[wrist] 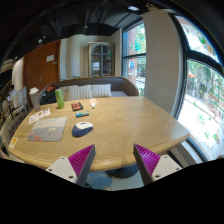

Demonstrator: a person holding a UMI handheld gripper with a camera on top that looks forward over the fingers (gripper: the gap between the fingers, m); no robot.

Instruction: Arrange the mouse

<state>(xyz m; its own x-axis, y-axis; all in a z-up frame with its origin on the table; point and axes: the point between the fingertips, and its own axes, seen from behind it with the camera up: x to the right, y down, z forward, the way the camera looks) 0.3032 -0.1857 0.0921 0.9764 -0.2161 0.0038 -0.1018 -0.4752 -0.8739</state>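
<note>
The mouse (pixel 82 128) lies on the wooden table (pixel 120 125), just beside a grey mat (pixel 47 129) and well beyond the gripper (pixel 115 158), whose fingers stand apart with nothing between them. Farther back stand a green cup (pixel 60 99), a small box (pixel 77 106) and a sofa (pixel 95 88).

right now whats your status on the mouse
Gripper open, empty, off the table's near edge. Mouse far ahead beside the mousepad. Path clear.
</note>
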